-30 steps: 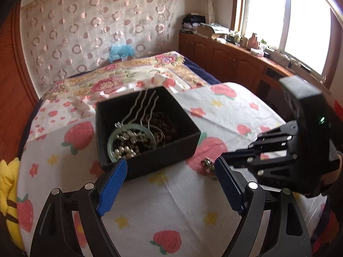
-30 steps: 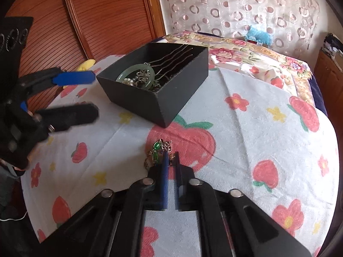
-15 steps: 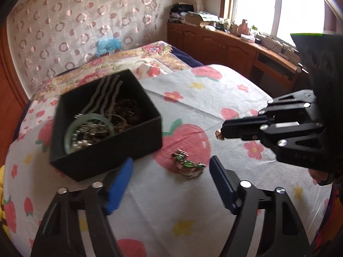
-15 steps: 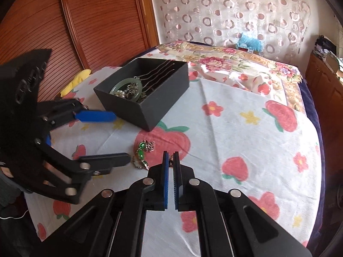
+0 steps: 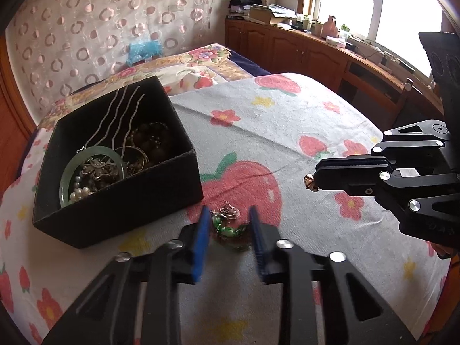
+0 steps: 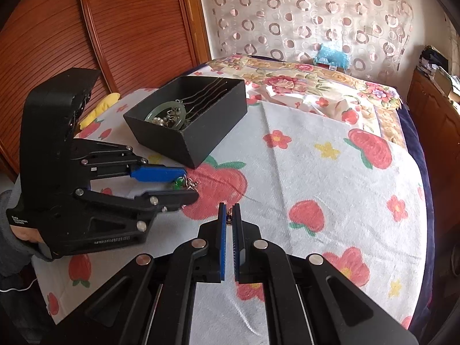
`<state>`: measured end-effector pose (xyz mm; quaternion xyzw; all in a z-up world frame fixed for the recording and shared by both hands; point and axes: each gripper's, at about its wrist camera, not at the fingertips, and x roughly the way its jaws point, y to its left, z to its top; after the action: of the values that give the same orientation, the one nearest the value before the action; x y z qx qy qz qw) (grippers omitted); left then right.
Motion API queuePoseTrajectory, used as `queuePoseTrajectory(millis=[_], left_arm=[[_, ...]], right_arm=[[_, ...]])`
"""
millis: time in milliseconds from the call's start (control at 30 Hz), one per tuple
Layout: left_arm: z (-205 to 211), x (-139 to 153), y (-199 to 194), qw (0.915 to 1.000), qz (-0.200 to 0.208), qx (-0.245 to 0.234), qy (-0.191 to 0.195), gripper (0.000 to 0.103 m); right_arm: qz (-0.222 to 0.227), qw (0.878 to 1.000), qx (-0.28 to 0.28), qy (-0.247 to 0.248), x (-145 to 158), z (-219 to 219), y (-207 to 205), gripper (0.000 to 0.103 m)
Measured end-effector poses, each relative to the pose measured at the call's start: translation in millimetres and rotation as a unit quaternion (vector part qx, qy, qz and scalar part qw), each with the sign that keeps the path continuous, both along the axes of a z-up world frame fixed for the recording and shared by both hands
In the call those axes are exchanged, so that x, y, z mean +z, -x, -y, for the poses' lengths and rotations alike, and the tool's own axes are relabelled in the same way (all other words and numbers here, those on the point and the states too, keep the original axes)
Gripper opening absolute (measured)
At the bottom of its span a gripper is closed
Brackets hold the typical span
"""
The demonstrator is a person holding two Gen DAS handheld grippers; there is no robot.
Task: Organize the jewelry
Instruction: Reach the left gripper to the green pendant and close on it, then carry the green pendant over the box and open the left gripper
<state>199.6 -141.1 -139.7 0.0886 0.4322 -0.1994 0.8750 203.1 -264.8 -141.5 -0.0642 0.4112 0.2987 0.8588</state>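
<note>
A black jewelry box (image 5: 120, 201) (image 6: 195, 132) sits on the strawberry-print cloth (image 5: 287, 132), holding a pale green bangle (image 5: 67, 178), pearls, dark beads and wavy metal hairpins (image 5: 115, 120). A green-stone and silver piece (image 5: 230, 225) (image 6: 179, 183) lies on the cloth in front of the box. My left gripper (image 5: 228, 224) (image 6: 184, 185) is open, its fingers on either side of that piece. My right gripper (image 6: 229, 215) (image 5: 312, 181) is shut on a small gold-coloured piece (image 5: 309, 180), held above the cloth to the right.
A bed with a floral quilt (image 6: 302, 77) lies behind the cloth. A wooden wall panel (image 6: 86, 28) stands on the left side, and wooden cabinets (image 5: 302, 54) under a window on the right side. A yellow item (image 6: 100, 106) lies by the box.
My left gripper has moved forward and narrowed, so its fingers now flank the green-stone piece. My right gripper has lifted back from that piece with a small gold-coloured piece in it.
</note>
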Motion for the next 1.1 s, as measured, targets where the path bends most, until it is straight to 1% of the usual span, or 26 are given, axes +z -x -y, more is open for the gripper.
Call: queuePoseTrajectory(millis=[200, 300, 567, 700, 800, 900, 967, 1033, 1067, 1100], left_arm=[[-10, 8, 4, 1.0000, 0.004, 0.002, 0.009, 0.020], [-17, 22, 11, 0.9997, 0.019, 0.003, 0.018, 0.020], [-47, 73, 20, 0.9967, 0.065, 0.018, 0.047, 0.020], [-66, 91, 10, 0.9946, 0.083, 0.037, 0.051, 0.020], [-79, 97, -5, 0.9933, 0.091, 0.054, 0.048, 0.020], [-89, 94, -20, 0.9926, 0.088, 0.071, 0.044, 0.021], [-98, 91, -34, 0.9922, 0.071, 0.090, 0.048, 0.021], [-105, 89, -39, 0.9911, 0.067, 0.100, 0.057, 0.027], [-107, 90, -39, 0.9903, 0.070, 0.105, 0.057, 0.040], [-110, 91, -38, 0.9896, 0.075, 0.109, 0.057, 0.050]], right_arm=[[0.004, 1.000, 0.005, 0.001, 4, -4, 2, 0.005], [0.010, 1.000, 0.009, -0.005, 11, -9, 2, 0.005], [0.031, 0.999, 0.019, -0.019, 35, -31, -7, 0.005], [0.036, 0.999, 0.019, -0.025, 41, -45, -15, 0.005], [0.038, 0.999, 0.019, -0.033, 45, -57, -22, 0.005], [0.042, 0.998, 0.017, -0.040, 49, -67, -27, 0.005], [0.043, 0.998, 0.017, -0.042, 50, -72, -30, 0.005], [0.041, 0.998, 0.016, -0.045, 50, -75, -33, 0.005], [0.040, 0.998, 0.016, -0.046, 50, -77, -35, 0.005], [0.040, 0.998, 0.015, -0.045, 50, -78, -37, 0.005]])
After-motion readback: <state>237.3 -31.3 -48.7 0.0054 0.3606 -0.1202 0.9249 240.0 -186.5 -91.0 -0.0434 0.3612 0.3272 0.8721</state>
